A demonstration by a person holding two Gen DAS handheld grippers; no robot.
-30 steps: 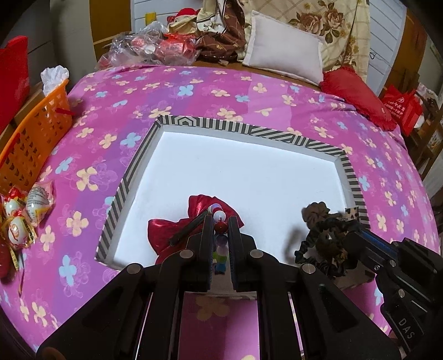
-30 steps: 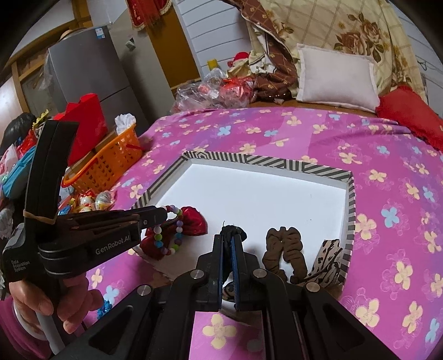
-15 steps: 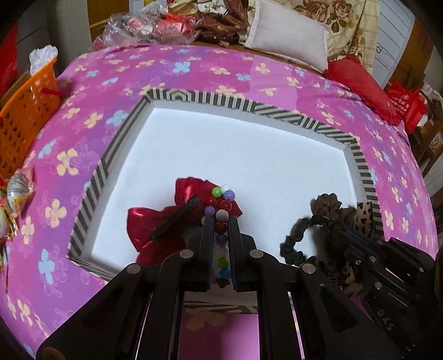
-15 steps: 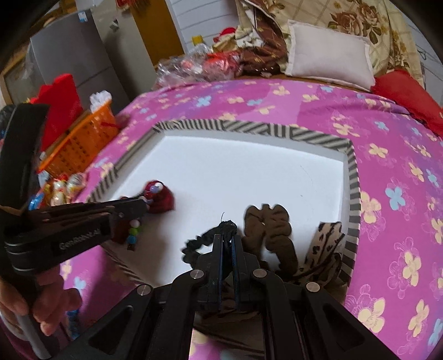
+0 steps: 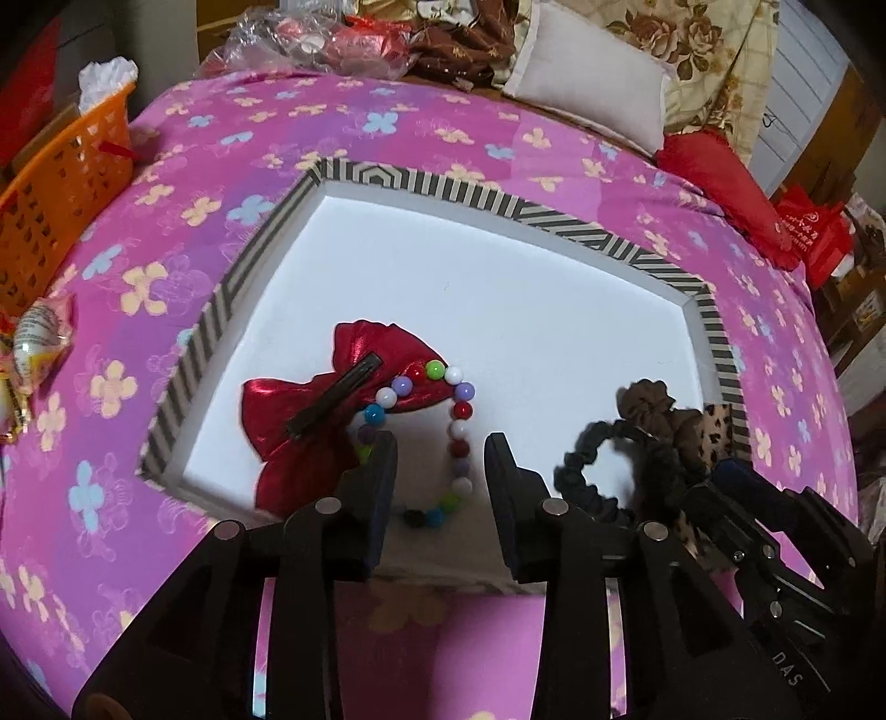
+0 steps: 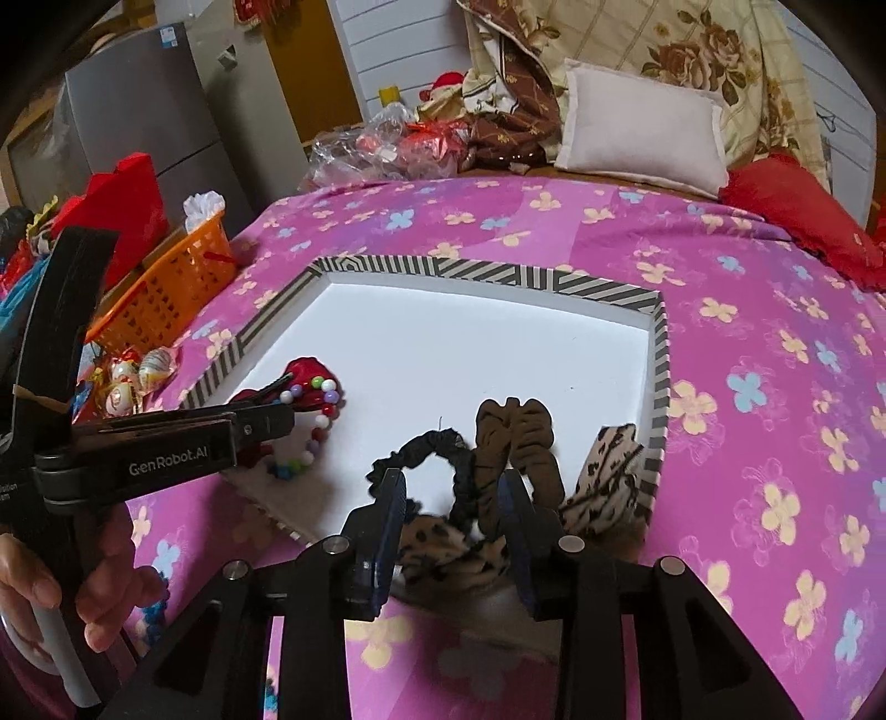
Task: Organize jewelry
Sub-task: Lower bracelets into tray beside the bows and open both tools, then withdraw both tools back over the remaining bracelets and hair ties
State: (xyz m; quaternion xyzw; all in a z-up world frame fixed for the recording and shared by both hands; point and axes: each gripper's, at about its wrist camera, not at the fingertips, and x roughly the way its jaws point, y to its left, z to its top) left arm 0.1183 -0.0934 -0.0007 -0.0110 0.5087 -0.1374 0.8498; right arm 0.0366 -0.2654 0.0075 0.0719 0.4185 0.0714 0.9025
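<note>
A shallow white tray with a striped rim [image 5: 559, 219] [image 6: 498, 274] lies on the pink flowered bedspread. A bracelet of coloured beads [image 5: 458, 429] [image 6: 315, 435] lies in its near left part, partly over a red bow hair clip [image 5: 310, 415] [image 6: 302, 374]. My left gripper [image 5: 441, 443] is open just above the bracelet. A black scrunchie [image 6: 443, 459] [image 5: 587, 471] lies in the near right part, beside a brown scrunchie [image 6: 515, 437] and a leopard-print one [image 6: 606, 471]. My right gripper [image 6: 451, 484] is open over the black scrunchie.
An orange basket [image 5: 50, 188] [image 6: 166, 282] stands at the bed's left edge, with wrapped sweets [image 6: 133, 376] beside it. A white pillow [image 6: 637, 133], a red cushion [image 6: 803, 216] and plastic bags [image 5: 310, 44] lie at the far side.
Both grippers have opened. The left one let the bead bracelet down onto the tray by the red bow; the right one let the black scrunchie down next to the brown one.
</note>
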